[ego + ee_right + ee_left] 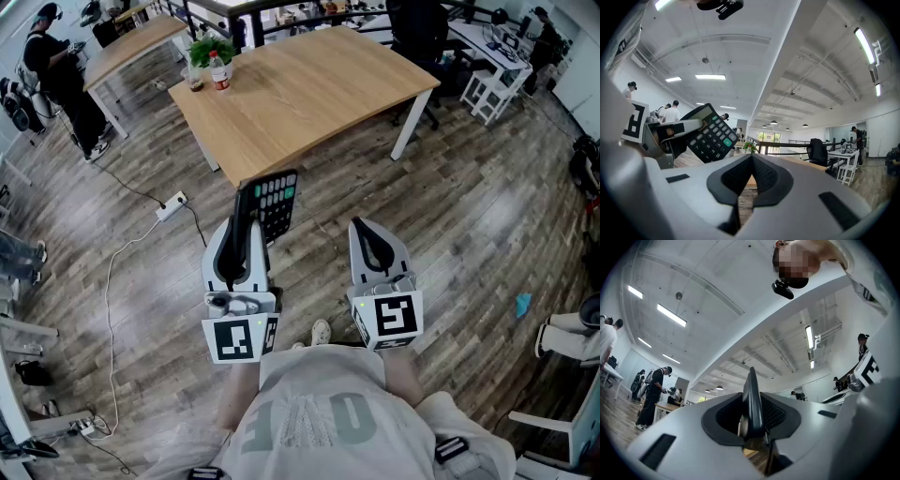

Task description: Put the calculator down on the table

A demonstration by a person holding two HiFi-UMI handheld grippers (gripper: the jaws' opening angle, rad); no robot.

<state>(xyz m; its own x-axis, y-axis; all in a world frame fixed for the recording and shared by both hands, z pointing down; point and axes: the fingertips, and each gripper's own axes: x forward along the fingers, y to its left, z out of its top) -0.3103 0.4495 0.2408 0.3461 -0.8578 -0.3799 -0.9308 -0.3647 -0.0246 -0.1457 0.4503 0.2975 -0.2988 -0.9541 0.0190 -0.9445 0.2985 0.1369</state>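
Black calculator (274,202): held up in the air over the wood-plank floor (469,216), short of the near corner of the table (309,89) and not touching it; its keys face up and toward the right gripper.
Left gripper (246,217): clamped on the calculator's left edge, jaws pressed on either face; in the left gripper view the calculator (752,404) stands edge-on between the pads as a thin dark blade.
Right gripper (367,230): beside the left one and apart from the calculator, carrying nothing; in the right gripper view (751,161) its jaws meet with nothing between them.
Seen from the right: the calculator (710,133) tilts up and to the right out of the left gripper (670,133), with one green key among the dark ones.
Table: light wood top on white legs, most of it bare; a bottle (218,70) with a red label and a small green plant (208,49) stand together at its far left corner.
Floor: a white power strip (171,205) with its cable lies left of the grippers.
Background: a person (61,75) in dark clothes stands at far left, beside another table.
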